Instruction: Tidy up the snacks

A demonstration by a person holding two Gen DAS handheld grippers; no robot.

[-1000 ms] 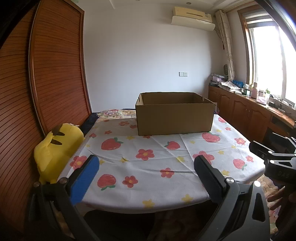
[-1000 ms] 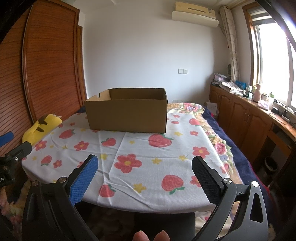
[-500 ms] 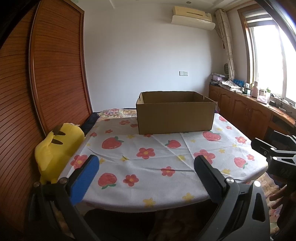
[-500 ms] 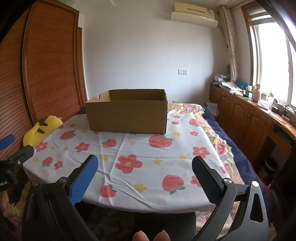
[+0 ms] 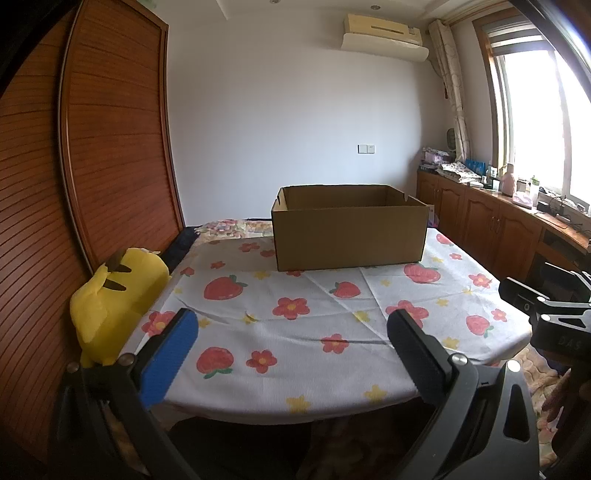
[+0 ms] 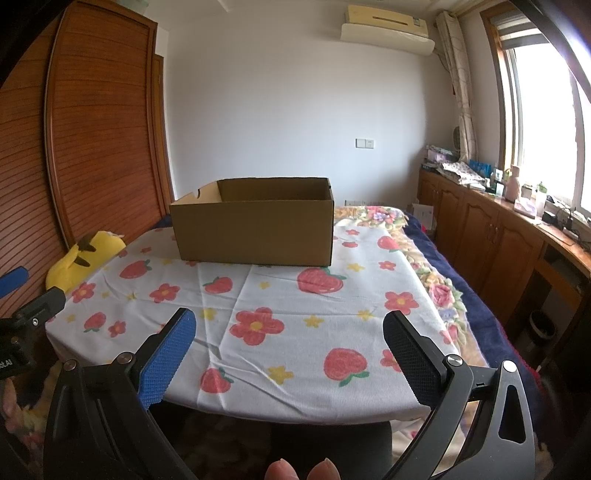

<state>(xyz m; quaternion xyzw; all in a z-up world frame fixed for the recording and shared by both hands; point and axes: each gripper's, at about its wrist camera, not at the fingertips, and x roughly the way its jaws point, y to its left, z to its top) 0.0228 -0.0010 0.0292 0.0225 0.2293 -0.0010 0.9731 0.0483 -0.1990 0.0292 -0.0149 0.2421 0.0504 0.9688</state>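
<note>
Cardboard box (image 5: 349, 236), frame centre, looks light and stiff; I'd grip its rim. Both my claws, left gripper (image 5: 291, 343) and right gripper (image 6: 290, 341), gape wide and empty.

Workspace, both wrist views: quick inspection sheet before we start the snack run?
Surface: table under a white tablecloth printed with strawberries and flowers, creased.
Job's things: open cardboard box upright at the far end of the cloth; its floor is hidden. No snacks seen.
Clutter: yellow plush toy at the table's left edge, against the wooden door.
Grippers: left gripper open, holding nothing; right gripper open, holding nothing; both off the near edge.
Cables: some on the window-side counter, away from the table.
Surroundings: wooden sliding door, wall air conditioner, window, wooden cabinets, small bin on the floor.
</note>
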